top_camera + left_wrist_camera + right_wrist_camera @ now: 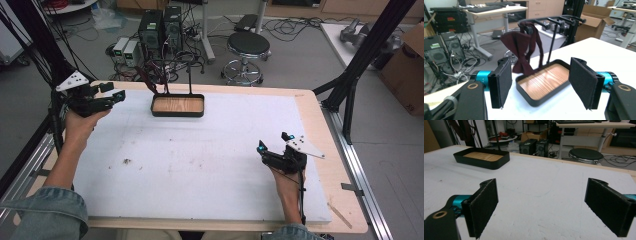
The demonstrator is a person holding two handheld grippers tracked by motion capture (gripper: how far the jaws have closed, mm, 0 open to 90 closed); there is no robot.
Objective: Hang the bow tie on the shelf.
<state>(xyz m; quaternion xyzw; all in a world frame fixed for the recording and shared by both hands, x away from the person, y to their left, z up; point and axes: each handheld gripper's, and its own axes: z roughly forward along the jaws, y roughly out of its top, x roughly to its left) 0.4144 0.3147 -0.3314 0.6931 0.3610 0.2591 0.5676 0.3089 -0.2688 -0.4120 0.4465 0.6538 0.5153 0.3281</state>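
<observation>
Table [210, 165] with white top, wooden edge showing along far and right sides. Black stand with wood-lined tray [178, 105] at far centre; dark red bow tie [520, 50] hangs from its top rail, above tray's left end. Left gripper [112, 94] at far left corner, held level, pointing at stand; jaws spread, nothing between pads, bow tie well beyond them. Right gripper [272, 142] at near right, jaws spread wide over bare table top.
</observation>
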